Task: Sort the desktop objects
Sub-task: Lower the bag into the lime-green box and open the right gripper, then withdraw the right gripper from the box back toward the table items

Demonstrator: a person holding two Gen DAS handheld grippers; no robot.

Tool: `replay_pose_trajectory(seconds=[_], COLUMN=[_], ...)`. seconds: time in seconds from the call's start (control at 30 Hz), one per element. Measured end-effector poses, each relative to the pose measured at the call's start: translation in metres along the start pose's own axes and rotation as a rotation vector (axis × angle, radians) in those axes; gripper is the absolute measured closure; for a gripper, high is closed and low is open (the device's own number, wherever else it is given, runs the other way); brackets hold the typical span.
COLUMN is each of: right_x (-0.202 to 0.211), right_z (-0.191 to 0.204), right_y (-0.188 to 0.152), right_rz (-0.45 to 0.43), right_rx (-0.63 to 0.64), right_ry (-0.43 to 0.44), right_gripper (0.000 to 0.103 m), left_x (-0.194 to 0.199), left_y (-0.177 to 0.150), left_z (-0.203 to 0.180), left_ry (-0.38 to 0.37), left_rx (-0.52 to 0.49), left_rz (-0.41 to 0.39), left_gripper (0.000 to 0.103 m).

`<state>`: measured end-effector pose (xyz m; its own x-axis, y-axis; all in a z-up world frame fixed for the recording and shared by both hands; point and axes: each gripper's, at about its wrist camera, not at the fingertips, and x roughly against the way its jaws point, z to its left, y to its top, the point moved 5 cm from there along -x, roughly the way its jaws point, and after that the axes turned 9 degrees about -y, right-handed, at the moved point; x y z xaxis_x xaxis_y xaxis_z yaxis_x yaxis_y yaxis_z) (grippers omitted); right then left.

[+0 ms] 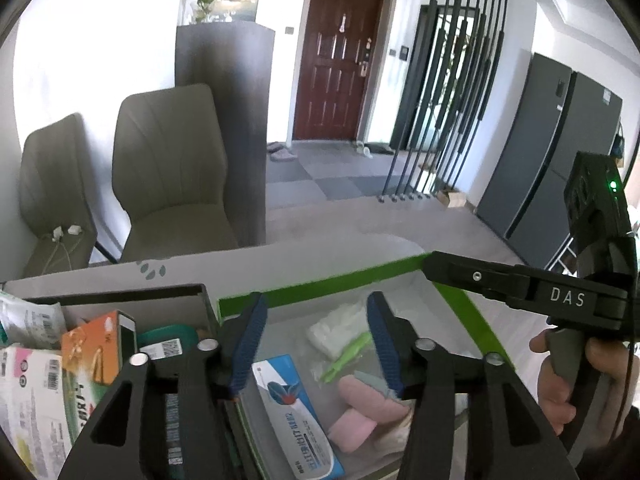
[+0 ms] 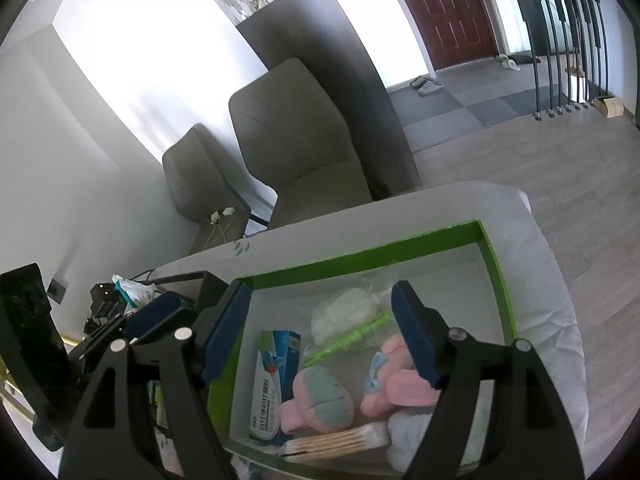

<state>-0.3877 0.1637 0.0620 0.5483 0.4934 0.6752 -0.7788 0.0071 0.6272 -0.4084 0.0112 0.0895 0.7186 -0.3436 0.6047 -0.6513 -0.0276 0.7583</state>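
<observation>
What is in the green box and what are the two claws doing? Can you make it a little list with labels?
green box: green-rimmed box, open on the white table
inside it: blue-and-white carton, pink plush toys, cotton swabs, green stick, white bag
dark box: beside it, full of packets
left claw: open, holding nothing
right claw: open, holding nothing

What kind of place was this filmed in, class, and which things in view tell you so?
Most likely a home, in a dining or entry area: padded chairs at a table, slippers by a wooden front door, and a tall fridge along the wall.
</observation>
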Motion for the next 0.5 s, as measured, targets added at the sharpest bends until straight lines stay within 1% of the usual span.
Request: replay_pose_trajectory(seconds=[0.03, 0.13, 0.23, 0.33, 0.4, 0.43, 0.47, 0.5], right_x=[0.002, 0.007, 0.011, 0.013, 0.016, 0.018, 0.019, 0.021], right_z=[0.000, 0.003, 0.005, 0.009, 0.011, 0.011, 0.012, 0.013], right_y=[0.001, 0.001, 0.002, 0.002, 0.002, 0.002, 0.003, 0.003], right_rz=[-0.006, -0.018, -0.026, -0.029, -0.036, -0.041, -0.045, -0.049], right_rx=[0.002, 0.005, 0.007, 0.009, 0.012, 0.010, 0.008, 0.006], right_ry=[0.001, 0.001, 0.006, 0.020, 0.029, 0.031, 0.035, 0.040], right_gripper=[0.028, 0.026, 0.020, 0.019, 0.017, 0.016, 0.015, 0.012], left_x=[0.002, 0.005, 0.010, 0.015, 0.019, 0.022, 0.024, 0.026], left_y=[0.001, 0.001, 0.001, 0.002, 0.002, 0.003, 0.004, 0.004], left_z=[0.001, 0.004, 0.007, 0.010, 0.010, 0.010, 0.010, 0.009], left_ry=[-0.001, -0.005, -0.006, -0.008, -0.012, -0.016, -0.023, -0.029], left_rx=[0.002, 0.007, 0.013, 0.018, 0.020, 0.020, 0.021, 0.022], left_rz=[-0.007, -0.018, -0.030, -0.046, -0.061, -0.069, -0.079, -0.087], left_gripper=[0.043, 0.043, 0.043, 0.041, 0.033, 0.026, 0.022, 0.021])
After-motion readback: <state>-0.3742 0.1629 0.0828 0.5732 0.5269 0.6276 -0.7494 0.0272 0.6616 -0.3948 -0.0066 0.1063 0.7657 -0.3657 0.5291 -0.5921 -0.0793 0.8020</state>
